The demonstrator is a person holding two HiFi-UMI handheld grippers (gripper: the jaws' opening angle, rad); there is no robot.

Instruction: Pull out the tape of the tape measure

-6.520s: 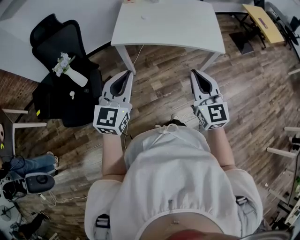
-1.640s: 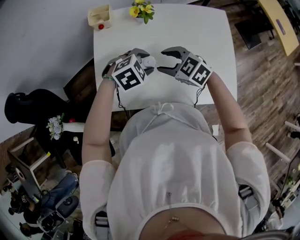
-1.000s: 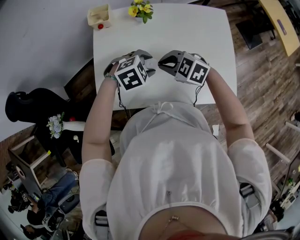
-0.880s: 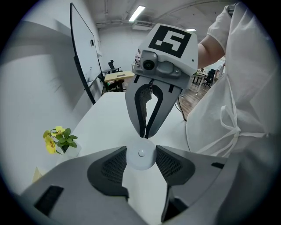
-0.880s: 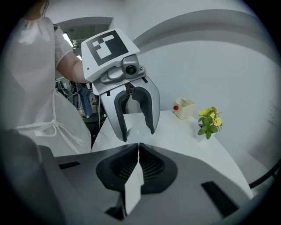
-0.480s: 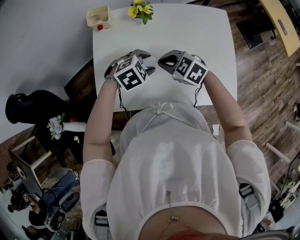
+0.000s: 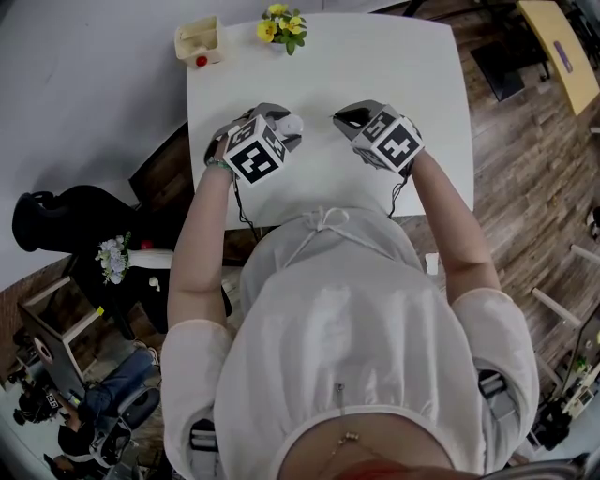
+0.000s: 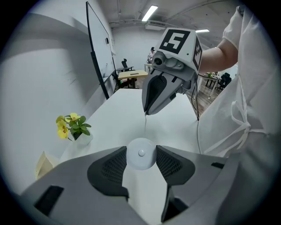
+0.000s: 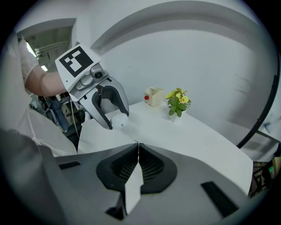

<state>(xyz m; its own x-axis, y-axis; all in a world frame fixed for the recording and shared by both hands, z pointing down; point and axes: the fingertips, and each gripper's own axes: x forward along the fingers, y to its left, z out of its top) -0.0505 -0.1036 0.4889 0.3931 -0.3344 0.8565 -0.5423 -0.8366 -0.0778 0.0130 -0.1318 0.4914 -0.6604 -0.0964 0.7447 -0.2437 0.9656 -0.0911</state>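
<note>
A small round white tape measure (image 8: 141, 153) sits between the jaws of my left gripper (image 8: 141, 152), which is shut on its sides. In the head view the tape measure (image 7: 292, 124) is above the white table (image 7: 412, 66), with the left gripper (image 7: 287, 127) around it. My right gripper (image 7: 339, 117) faces it from the right, a short gap away. A thin white tape (image 8: 144, 125) runs from the case to the right gripper's (image 8: 146, 112) shut tips. In the right gripper view the right gripper (image 9: 138, 147) pinches a white strip of tape (image 9: 133, 189), and the left gripper (image 9: 112, 118) holds the case (image 9: 119, 121).
A pot of yellow flowers (image 7: 281, 23) and a beige box with a red ball (image 7: 199, 39) stand at the table's far edge. A black chair (image 7: 56, 220) is on the floor at the left. The person stands against the table's near edge.
The right gripper has moved right, away from the left one, and the gap between them has widened with the tape stretched across. The left gripper still holds the case in nearly the same place.
</note>
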